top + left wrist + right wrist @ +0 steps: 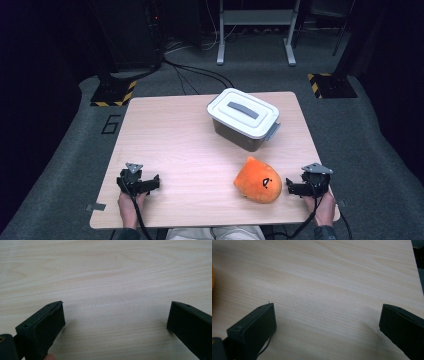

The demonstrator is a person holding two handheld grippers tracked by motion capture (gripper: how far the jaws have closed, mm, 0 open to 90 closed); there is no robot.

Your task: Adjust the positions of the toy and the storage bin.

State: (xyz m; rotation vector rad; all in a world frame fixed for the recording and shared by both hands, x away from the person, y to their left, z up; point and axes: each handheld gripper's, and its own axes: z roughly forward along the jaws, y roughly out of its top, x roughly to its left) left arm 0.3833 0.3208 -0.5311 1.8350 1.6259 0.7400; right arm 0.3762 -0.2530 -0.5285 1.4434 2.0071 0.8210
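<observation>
Left claw [150, 184] sits low at the near-left corner of the bench [170, 135], held by a hand [131, 207] coming in from the bottom edge, cable trailing back toward the person. Its jaws stand wide w/ nothing between them; left gripper view shows bare wood grain between the two black jaws and a fingertip at the bottom edge. Toward the middle-back, a box [243, 120] w/ white lid and grey handle stands on the bench, lid on, set at an angle, well apart from both claws. In front of it, toward the near-right, an orange plush [257, 181] lies on the bench, face side toward the right. Right claw [290, 189] sits just beside the plush on its right, tips pointing at it, not touching as far as high view tells. Jaws wide, empty; right gripper view shows bare bench between them and a sliver of orange at its left edge. Right hand [325, 207] holds it near the bench's near-right corner.
</observation>
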